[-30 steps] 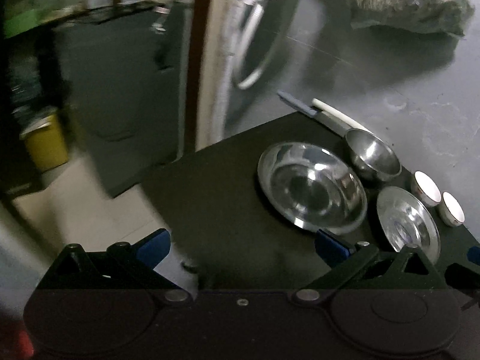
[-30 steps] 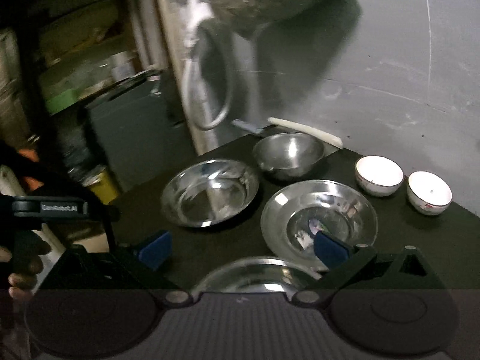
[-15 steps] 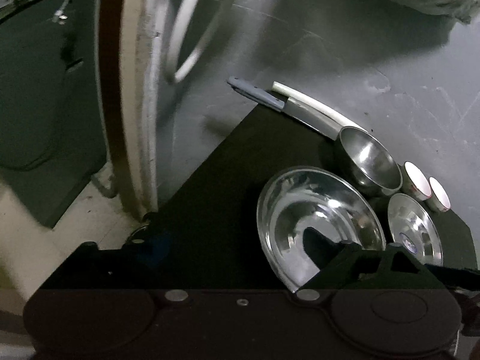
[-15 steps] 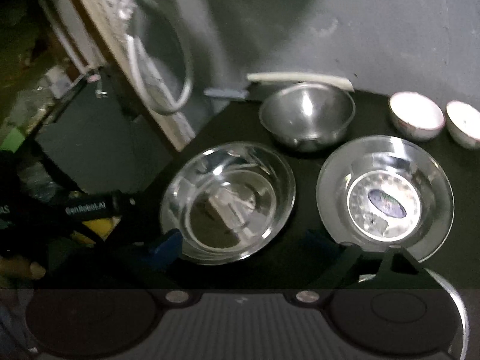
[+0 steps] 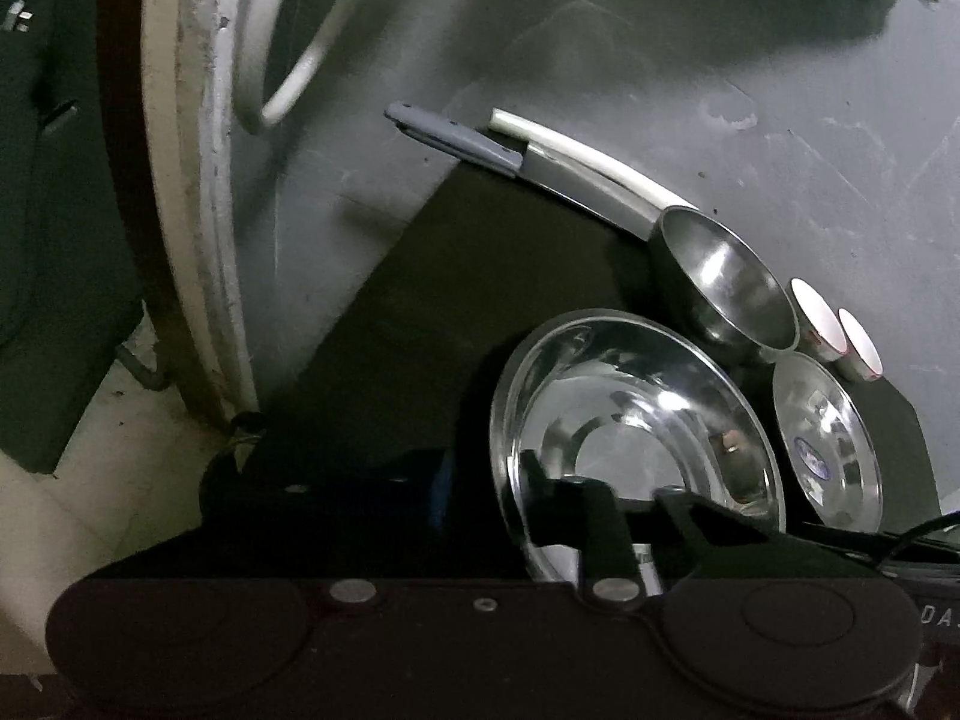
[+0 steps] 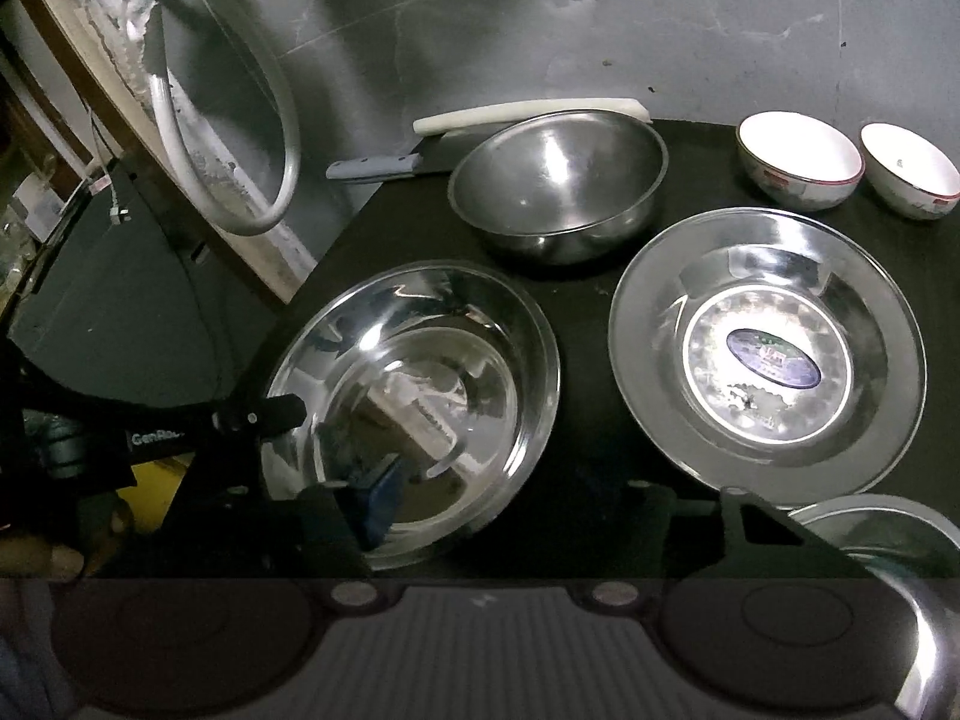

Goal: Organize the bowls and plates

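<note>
A large steel plate (image 6: 420,408) lies on the black table top (image 5: 480,276). My left gripper (image 5: 489,492) is shut on its left rim; one finger lies inside the plate (image 5: 630,438) and the other outside. The right wrist view shows that gripper (image 6: 258,414) at the same rim. My right gripper (image 6: 516,510) hangs open over the plate's near edge, holding nothing. Right of it lies a second steel plate (image 6: 768,354) with a blue sticker. Behind stand a steel bowl (image 6: 558,180) and two white bowls (image 6: 798,156) (image 6: 912,174).
A third steel plate (image 6: 888,534) shows at the lower right. A knife with a grey handle (image 6: 372,167) and a white bar (image 6: 528,111) lie along the table's back edge against a grey wall. A white hose loop (image 6: 282,180) hangs at the left, past the table's edge.
My left gripper moved forward to the large plate and its fingers narrowed onto the left rim. My right gripper came lower and closer over the plates and stayed open.
</note>
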Motion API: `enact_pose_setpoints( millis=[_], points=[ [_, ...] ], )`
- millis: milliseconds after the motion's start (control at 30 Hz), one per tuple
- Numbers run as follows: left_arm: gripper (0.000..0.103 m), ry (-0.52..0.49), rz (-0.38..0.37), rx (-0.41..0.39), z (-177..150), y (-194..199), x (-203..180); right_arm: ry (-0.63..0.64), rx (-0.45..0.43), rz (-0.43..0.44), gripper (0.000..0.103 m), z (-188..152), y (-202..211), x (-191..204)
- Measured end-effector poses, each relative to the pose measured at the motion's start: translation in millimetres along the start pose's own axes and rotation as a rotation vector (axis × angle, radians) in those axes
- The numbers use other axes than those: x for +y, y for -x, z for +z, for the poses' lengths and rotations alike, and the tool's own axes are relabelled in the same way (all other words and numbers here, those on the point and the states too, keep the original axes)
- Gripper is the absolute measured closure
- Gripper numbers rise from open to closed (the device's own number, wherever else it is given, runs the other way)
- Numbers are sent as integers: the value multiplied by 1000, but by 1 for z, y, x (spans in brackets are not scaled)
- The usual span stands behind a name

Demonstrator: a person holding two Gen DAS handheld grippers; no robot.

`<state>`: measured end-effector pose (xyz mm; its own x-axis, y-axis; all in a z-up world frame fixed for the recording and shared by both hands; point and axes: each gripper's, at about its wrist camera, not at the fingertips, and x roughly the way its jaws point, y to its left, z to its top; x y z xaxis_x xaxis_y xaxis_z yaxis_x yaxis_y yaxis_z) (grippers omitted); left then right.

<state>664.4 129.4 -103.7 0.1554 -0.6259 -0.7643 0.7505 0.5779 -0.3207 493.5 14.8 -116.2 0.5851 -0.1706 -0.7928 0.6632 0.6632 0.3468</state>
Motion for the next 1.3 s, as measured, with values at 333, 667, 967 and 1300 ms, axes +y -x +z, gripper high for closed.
enact_pose_setpoints(
  millis=[333, 667, 967, 1300],
  points=[
    [93, -32, 2, 6, -1, -2, -5, -35, -27, 84, 51, -8, 2, -9],
    [93, -43, 35, 8, -1, -3, -11, -166, -32, 144, 50, -5, 1, -40],
    [93, -45, 54, 3, -1, -4, -14, -138, -31, 147, 68, 5, -6, -40],
    [93, -80, 79, -23, -12, 7, -23, -82, -47, 117, 86, 6, -4, -40]
  ],
)
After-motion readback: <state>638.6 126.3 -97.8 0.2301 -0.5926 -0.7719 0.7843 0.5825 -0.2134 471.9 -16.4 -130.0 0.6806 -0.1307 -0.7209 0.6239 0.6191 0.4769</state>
